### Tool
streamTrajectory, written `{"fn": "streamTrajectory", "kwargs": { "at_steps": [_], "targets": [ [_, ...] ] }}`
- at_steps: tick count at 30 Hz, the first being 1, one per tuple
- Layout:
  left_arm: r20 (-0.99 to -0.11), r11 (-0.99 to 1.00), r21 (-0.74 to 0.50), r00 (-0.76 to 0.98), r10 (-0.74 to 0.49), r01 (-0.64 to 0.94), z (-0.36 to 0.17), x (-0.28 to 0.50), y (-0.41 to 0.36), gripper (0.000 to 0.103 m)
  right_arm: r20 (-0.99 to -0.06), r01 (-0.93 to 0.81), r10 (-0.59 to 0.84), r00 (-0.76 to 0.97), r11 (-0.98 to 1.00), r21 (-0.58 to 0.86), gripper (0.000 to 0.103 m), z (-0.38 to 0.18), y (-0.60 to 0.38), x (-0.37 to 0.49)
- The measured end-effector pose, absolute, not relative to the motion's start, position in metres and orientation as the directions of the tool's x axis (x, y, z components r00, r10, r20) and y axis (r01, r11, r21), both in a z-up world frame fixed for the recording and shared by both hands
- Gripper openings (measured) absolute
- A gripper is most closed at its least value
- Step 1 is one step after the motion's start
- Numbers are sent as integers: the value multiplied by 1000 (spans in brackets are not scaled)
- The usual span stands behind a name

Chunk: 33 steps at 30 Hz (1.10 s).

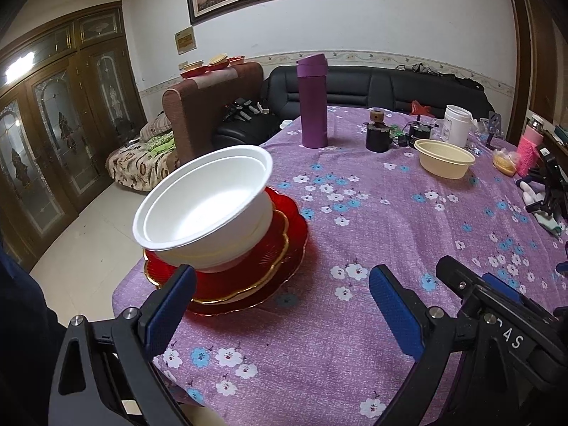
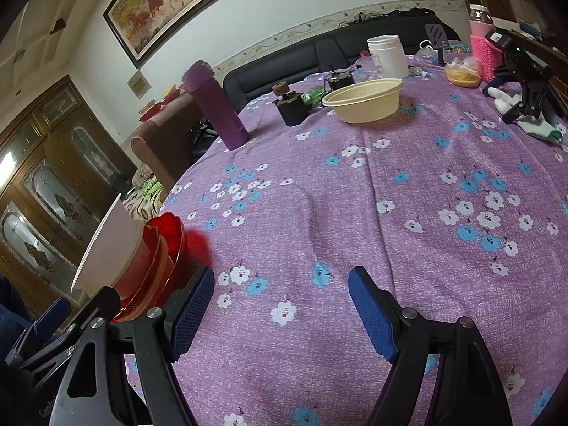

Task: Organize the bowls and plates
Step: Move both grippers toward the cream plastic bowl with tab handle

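Note:
Two nested white bowls (image 1: 206, 202) sit tilted on a stack of red gold-rimmed plates (image 1: 269, 269) at the table's near left corner. My left gripper (image 1: 284, 284) is open and empty just in front of the stack, its left finger beside the plates' front rim. The right gripper shows at the right of the left wrist view (image 1: 497, 301). In the right wrist view my right gripper (image 2: 282, 291) is open and empty over the cloth, with the white bowls (image 2: 110, 248) and red plates (image 2: 159, 259) at its left. A cream bowl (image 1: 445, 158) (image 2: 364, 101) stands alone farther back.
A purple flowered cloth (image 1: 355, 319) covers the table. A purple flask (image 1: 313, 101), a black jar (image 1: 378, 135), a white canister (image 1: 456, 126), a pink holder (image 1: 529, 151) and a third black gripper (image 2: 529, 81) stand at the back and right. The table edge is just left of the plates.

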State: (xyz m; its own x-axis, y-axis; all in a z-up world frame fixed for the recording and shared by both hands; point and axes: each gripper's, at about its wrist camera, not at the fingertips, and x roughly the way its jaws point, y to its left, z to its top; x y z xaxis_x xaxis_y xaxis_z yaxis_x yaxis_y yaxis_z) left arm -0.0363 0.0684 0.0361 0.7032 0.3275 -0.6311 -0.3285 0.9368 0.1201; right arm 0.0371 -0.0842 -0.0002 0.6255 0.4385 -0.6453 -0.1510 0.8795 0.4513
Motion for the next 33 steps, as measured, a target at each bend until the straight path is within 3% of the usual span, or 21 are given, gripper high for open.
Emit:
{"fn": "streamTrajectory", "kwargs": {
  "at_steps": [33],
  "targets": [
    [-627,967,192,737,251,-166,43,15,-8,98,-635,-30,323,702,904,427,82,14,-167,63]
  ]
}}
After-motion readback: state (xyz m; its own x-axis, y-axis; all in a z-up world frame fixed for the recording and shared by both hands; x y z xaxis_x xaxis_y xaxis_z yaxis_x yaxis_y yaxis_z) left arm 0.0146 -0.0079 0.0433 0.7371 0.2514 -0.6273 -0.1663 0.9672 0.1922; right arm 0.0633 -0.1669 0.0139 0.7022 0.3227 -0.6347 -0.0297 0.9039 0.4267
